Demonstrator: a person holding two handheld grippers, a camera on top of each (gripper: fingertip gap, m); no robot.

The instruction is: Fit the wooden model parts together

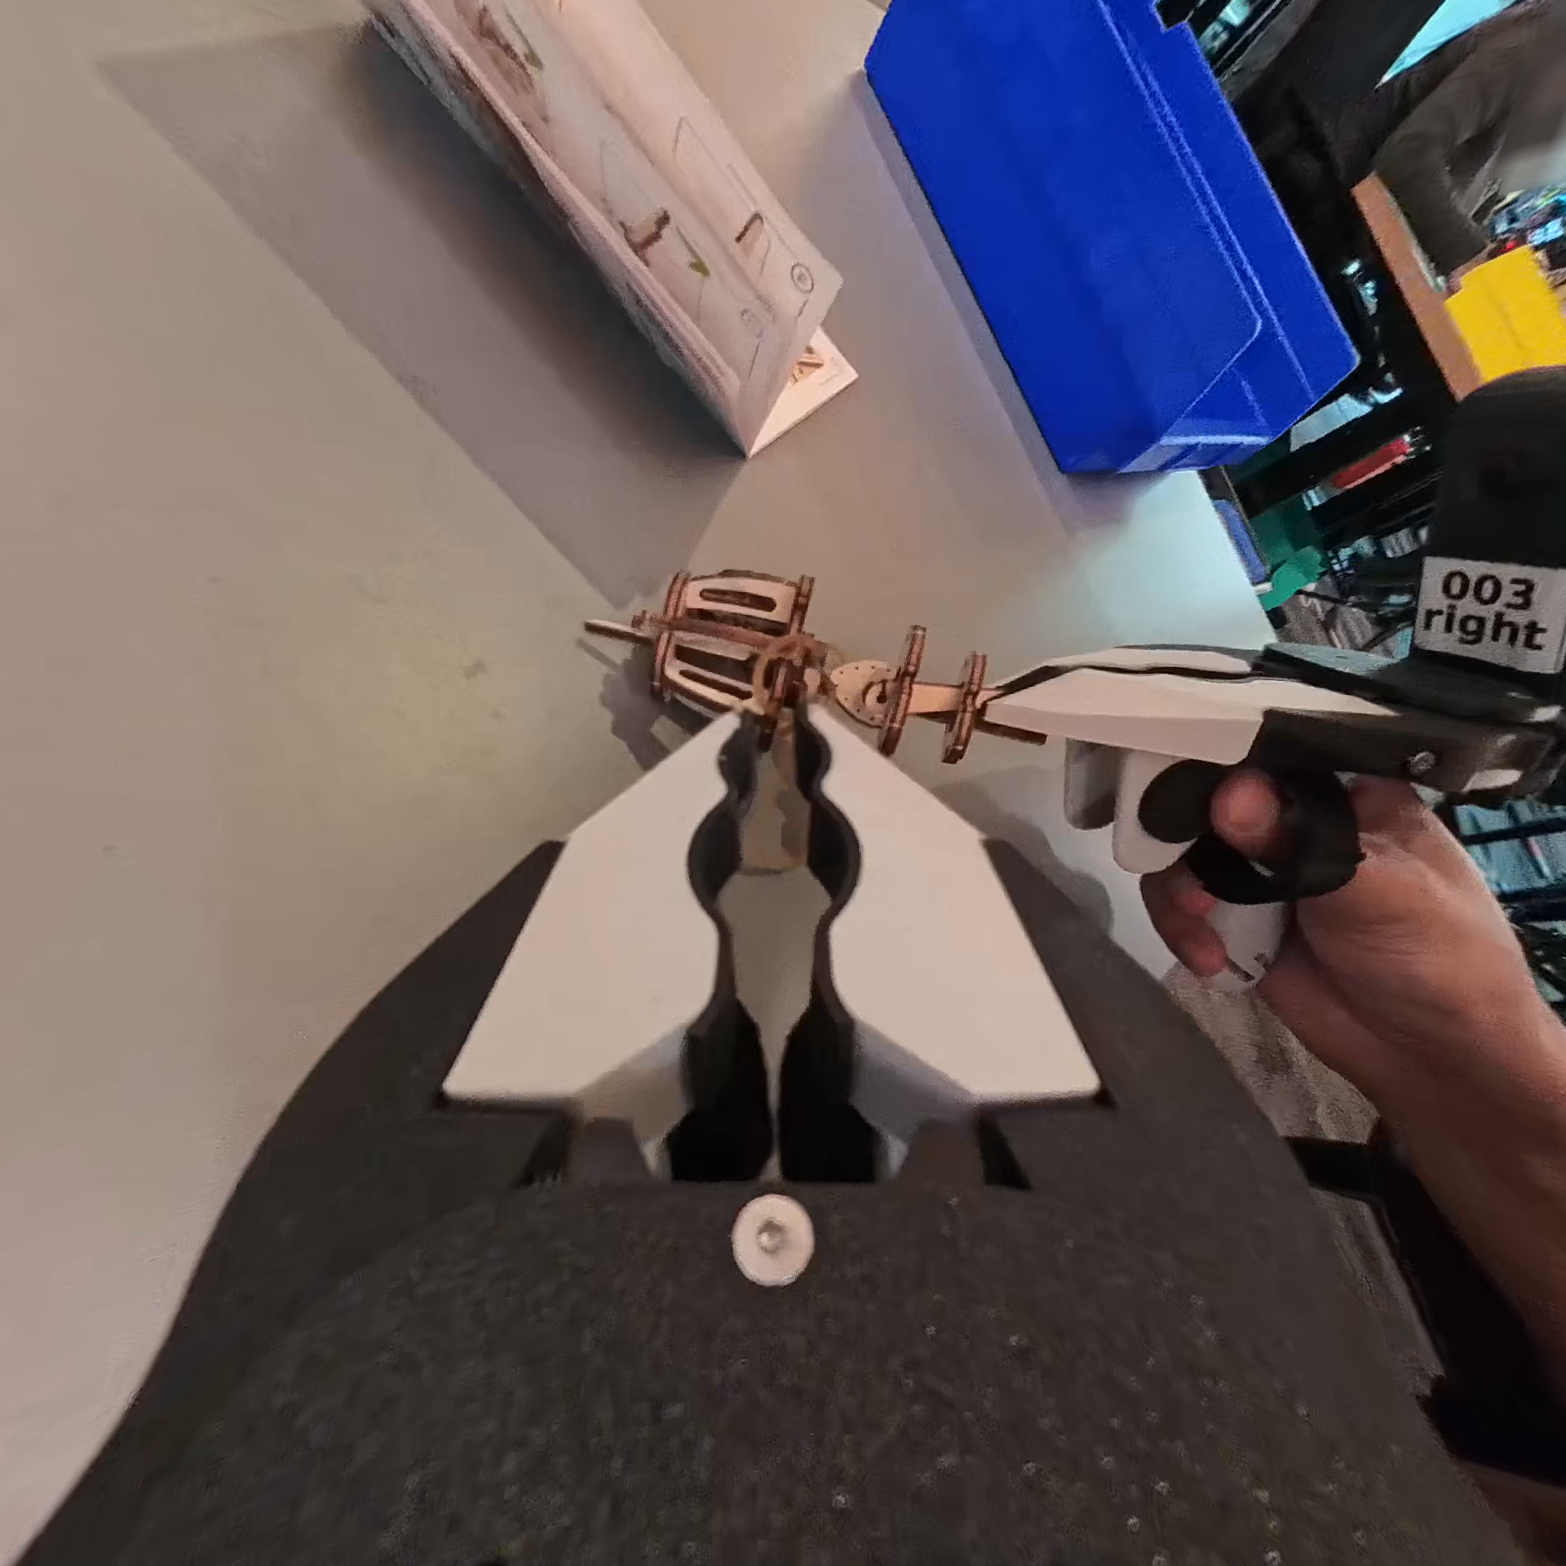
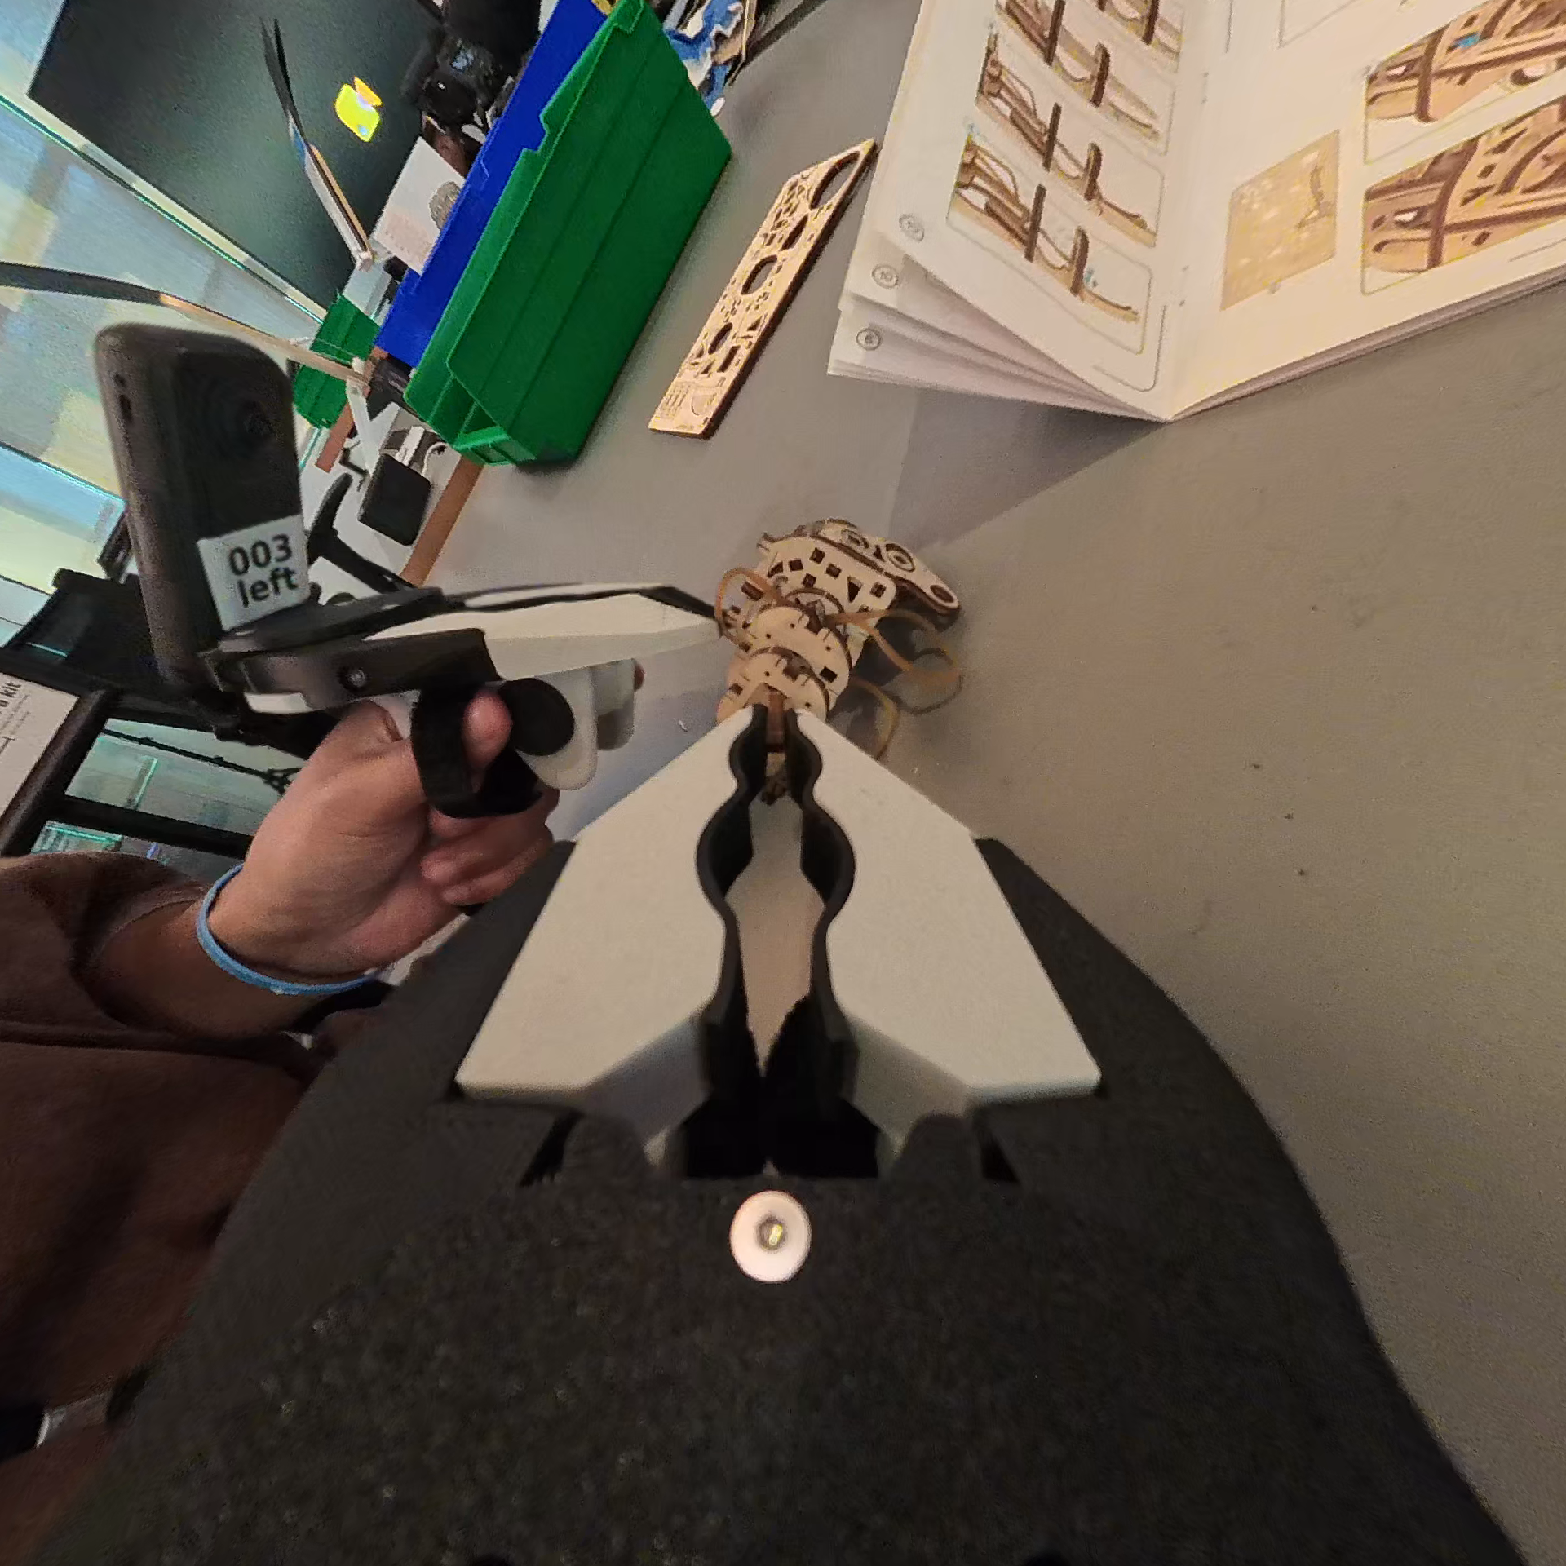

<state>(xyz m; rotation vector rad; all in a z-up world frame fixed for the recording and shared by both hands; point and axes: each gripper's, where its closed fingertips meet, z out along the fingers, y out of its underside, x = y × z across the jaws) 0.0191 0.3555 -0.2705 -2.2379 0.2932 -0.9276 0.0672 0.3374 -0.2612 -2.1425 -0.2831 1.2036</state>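
Both claws pinch the wooden model (image 1: 767,648) from two sides, just above the grey desk (image 1: 254,635).

Left claw (image 1: 773,720): narrowed onto a small ring-shaped piece at the near side of the model's slatted drum; fingertips almost meet around it. Right claw (image 2: 773,720): narrowed onto the thin end of the shaft (image 1: 924,699), which carries two discs and runs into the drum. In the right wrist view the left claw's tips touch the model from the left, with loose brown bands hanging off the model. Whether the model rests on the desk or hangs just clear, I cannot tell. Behind it: an open instruction booklet (image 2: 1186,212), a punched-out wooden parts sheet (image 2: 763,288), a green bin (image 2: 576,246), a blue bin (image 1: 1093,229).
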